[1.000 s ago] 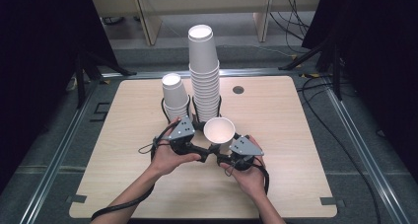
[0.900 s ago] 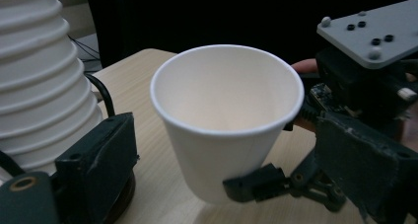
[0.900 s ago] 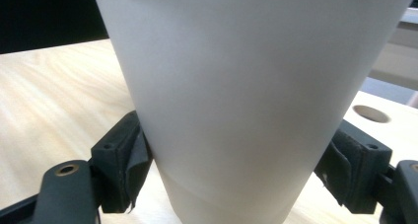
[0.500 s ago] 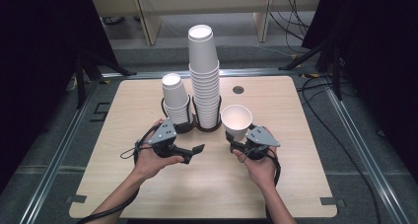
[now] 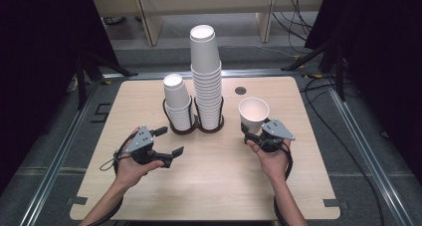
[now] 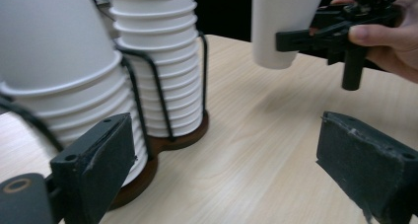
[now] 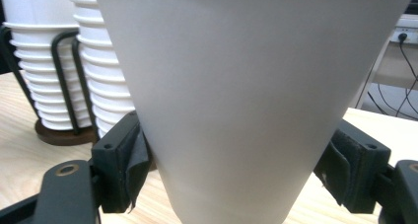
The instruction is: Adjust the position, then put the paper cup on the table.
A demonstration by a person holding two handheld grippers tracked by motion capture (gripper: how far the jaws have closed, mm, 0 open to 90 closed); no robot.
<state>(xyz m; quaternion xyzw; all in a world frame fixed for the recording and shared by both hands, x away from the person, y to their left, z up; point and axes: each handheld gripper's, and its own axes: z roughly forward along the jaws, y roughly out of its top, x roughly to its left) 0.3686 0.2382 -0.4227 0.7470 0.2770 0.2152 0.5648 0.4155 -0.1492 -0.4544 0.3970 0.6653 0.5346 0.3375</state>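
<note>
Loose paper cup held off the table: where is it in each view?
High view: paper cup right of centre, in the right hand-held gripper.
Left gripper view: top, right of centre.
Right gripper view: centre, between the jaws.
Shared landmark: cup rack.

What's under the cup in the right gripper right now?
Bare table: the cup hangs above it, clamped by the right gripper. Its base rim is hidden.
</note>
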